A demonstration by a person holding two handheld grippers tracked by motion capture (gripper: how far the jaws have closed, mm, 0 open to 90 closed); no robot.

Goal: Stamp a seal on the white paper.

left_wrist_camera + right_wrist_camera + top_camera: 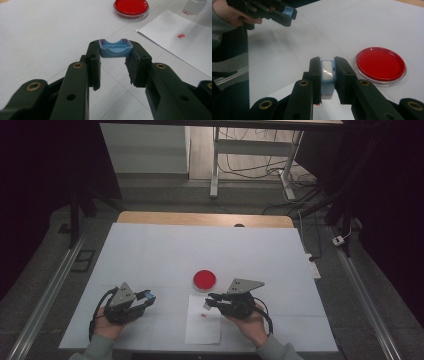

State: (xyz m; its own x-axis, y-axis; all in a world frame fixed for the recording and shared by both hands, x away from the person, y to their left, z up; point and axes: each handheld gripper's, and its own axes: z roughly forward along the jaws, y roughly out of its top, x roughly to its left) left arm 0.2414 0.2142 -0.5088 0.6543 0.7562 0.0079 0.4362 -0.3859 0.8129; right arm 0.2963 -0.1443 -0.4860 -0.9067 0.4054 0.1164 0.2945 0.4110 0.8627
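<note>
Both grippers, left gripper and right gripper, are matt black, each topped by a grey three-cornered plate (small dark dots near its corners). Brass-ringed pivots dot the jaw links; black cables loop behind; grey sleeves cover both wrists.

The small red mark on the paper sheet is too small to read from the high view; in the right gripper view the black jaws cover both sides of the pale blue piece; the red dish is cut by the top edge of the left gripper view; the far room is dark.
</note>
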